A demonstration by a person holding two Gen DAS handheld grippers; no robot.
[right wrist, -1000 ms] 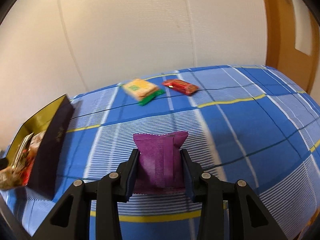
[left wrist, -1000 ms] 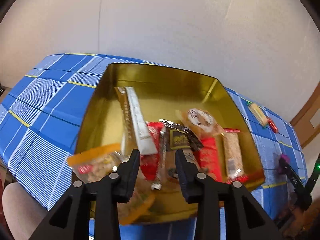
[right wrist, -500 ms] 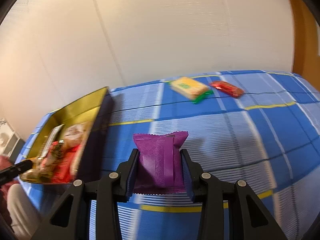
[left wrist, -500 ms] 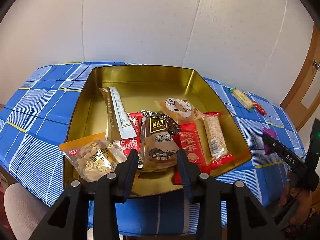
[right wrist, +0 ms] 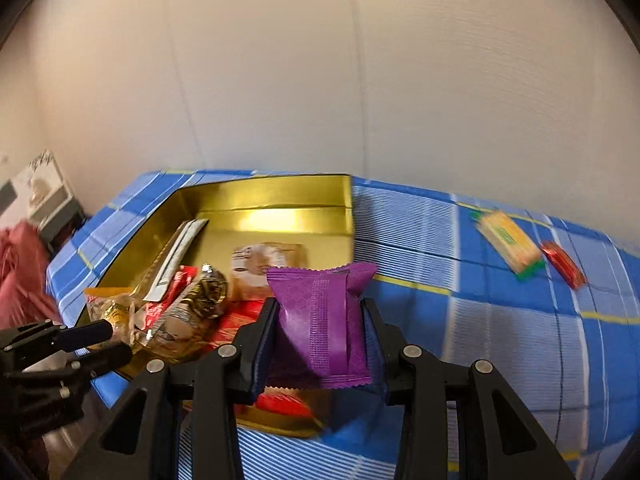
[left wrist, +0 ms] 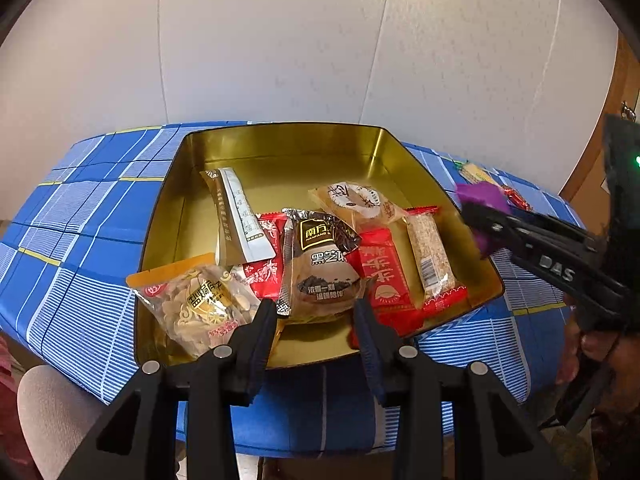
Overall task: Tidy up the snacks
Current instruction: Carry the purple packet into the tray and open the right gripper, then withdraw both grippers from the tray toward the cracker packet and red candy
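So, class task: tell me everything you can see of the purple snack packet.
The purple snack packet is a small glossy pillow pouch with crimped, zigzag ends and a textured centre seam. It stands upright, sealed, clamped by its sides in the right gripper, lifted above the near right corner of the gold tin.

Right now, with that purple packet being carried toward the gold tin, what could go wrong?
1. The right gripper pinches only the sides of the soft purple packet, so the packet might slip out before it clears the gold tin rim.
2. The near end of the tin is already heaped with snacks; a drop there could slide off the pile.
3. The left gripper, jaws open, hangs over the same corner, so the two could bump.
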